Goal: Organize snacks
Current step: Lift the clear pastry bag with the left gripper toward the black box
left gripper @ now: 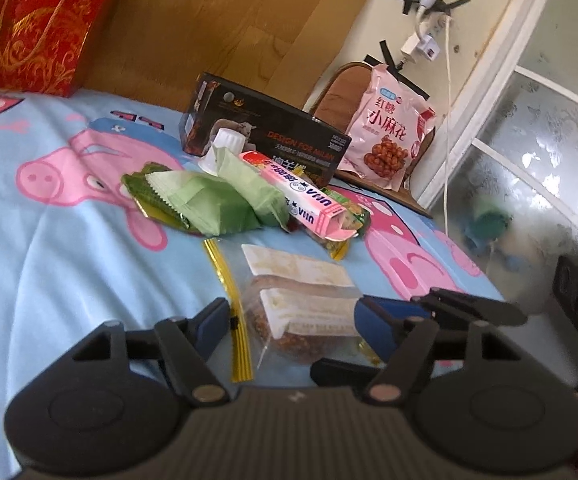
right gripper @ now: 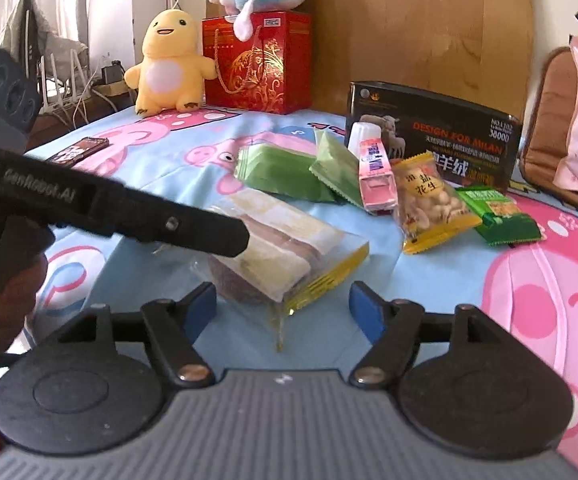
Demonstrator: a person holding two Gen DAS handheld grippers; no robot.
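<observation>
A clear zip bag [left gripper: 297, 300] with a yellow seal holds pale and brown cake pieces and lies on the blue pig-print sheet [left gripper: 49, 240]. My left gripper [left gripper: 293, 316] is open, its blue pads standing either side of the bag's near end. In the right wrist view the same bag [right gripper: 289, 248] has its sealed corner between the blue pads of my right gripper [right gripper: 283, 308], which is open and not touching it. A finger of my left gripper [right gripper: 209, 232] reaches in from the left over the bag. Beyond the bag lie green packets [left gripper: 209, 208], a pink carton [left gripper: 301, 188] and a peanut packet [right gripper: 429, 204].
A black box [left gripper: 273, 140] stands behind the snacks, with a white cup [left gripper: 225, 148] in front of it. A pink snack bag [left gripper: 385, 132] leans on a chair at the right. A red gift bag [right gripper: 257, 60] and yellow plush toy [right gripper: 169, 64] stand at the back.
</observation>
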